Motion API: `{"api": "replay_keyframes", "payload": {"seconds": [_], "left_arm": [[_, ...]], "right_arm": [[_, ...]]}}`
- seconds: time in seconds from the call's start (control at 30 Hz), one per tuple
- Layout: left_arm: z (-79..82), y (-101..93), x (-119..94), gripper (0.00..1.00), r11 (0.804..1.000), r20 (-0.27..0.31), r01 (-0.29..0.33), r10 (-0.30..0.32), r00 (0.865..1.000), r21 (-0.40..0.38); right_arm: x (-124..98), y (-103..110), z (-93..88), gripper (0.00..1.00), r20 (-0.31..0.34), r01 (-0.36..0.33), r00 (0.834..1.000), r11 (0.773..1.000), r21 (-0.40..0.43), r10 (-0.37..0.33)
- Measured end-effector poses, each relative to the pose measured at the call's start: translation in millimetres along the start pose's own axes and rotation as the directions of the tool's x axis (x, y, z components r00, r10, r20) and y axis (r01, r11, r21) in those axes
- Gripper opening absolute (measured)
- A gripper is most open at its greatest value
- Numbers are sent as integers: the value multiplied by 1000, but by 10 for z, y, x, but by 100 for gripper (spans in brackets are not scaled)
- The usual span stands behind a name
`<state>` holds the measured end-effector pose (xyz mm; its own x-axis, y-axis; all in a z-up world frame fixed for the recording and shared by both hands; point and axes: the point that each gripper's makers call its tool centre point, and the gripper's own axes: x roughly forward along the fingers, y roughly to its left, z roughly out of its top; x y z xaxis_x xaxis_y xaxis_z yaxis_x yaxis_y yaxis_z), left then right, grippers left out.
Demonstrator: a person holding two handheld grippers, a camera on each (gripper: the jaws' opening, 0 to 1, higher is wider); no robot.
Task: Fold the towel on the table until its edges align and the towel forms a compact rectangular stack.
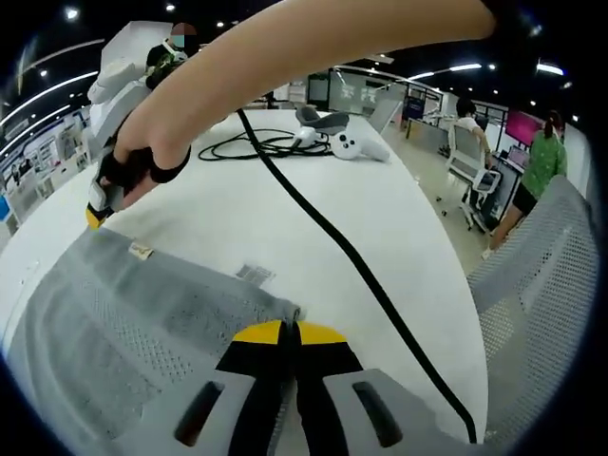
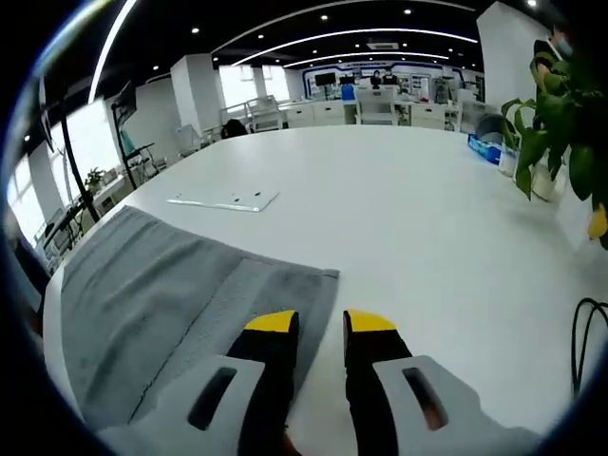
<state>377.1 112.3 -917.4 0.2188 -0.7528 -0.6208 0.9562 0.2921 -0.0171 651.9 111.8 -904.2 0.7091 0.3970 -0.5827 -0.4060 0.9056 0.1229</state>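
Observation:
A grey towel (image 1: 123,323) lies flat on the white table (image 1: 285,209). My left gripper (image 1: 290,331) is shut at the towel's near corner, with the cloth edge running in under its yellow tips. A hand holds my right gripper (image 1: 98,211) at the towel's far corner in the left gripper view. In the right gripper view the towel (image 2: 161,294) spreads to the left. My right gripper (image 2: 320,323) stands open just short of a towel corner (image 2: 323,277). Its left jaw is over the cloth and its right jaw over bare table (image 2: 408,209).
A black cable (image 1: 351,256) runs across the table from a coil and white controllers (image 1: 356,144) at the far end. A grey mesh chair (image 1: 541,285) stands at the right. A clear flat sheet (image 2: 223,201) lies beyond the towel, and a potted plant (image 2: 556,104) stands at the right edge.

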Motion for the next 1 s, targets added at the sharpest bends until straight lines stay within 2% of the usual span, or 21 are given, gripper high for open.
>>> {"api": "replay_keyframes", "payload": {"seconds": [0.1,0.17,0.23,0.27,0.3,0.33,0.37,0.4,0.5,0.6,0.67,0.73,1.0], "left_arm": [[-8,6,6,3,1000,6,-2,2,1000,-4],[-11,7,10,3,1000,6,-5,5,1000,2],[-15,8,12,3,1000,7,-9,9,1000,0],[-16,8,12,3,1000,6,-12,12,1000,-1],[-13,7,11,3,1000,4,-14,14,1000,-1],[-13,10,12,3,1000,1,-13,13,1000,-8],[-17,6,12,3,998,-3,3,-4,1000,-58],[-12,16,12,3,996,0,9,-10,1000,-89],[-12,16,0,2,996,-9,8,-9,1000,-91],[-14,-22,-55,2,996,-18,10,-12,1000,-89],[-19,-29,-99,2,988,-10,14,-15,1000,-157],[6,-8,-154,2,987,2,4,-3,1000,-158],[159,-10,-249,2,987,44,-10,17,999,-161]], "right_arm": [[32,6,-93,17,-36,5,999,1000,-16,-6],[80,-8,-94,9,-3,10,1000,995,-104,-11],[103,116,-122,0,-6,-53,999,998,-46,53],[95,71,-113,1,-3,-23,1000,998,-62,23],[96,73,-122,0,-6,-22,1000,994,-109,21],[95,79,-129,0,-9,-21,1000,994,-108,20],[95,74,-123,0,-14,-21,1000,994,-110,19],[100,70,-127,0,-19,-21,1000,994,-108,19],[75,67,-129,0,-35,-21,999,997,-80,19],[29,102,-123,0,-25,-47,999,998,-40,46],[-15,107,-113,0,-19,-56,998,998,-16,56],[-54,98,-97,0,-22,-52,998,999,-9,52],[-201,167,125,0,29,-77,997,997,16,77]]}}
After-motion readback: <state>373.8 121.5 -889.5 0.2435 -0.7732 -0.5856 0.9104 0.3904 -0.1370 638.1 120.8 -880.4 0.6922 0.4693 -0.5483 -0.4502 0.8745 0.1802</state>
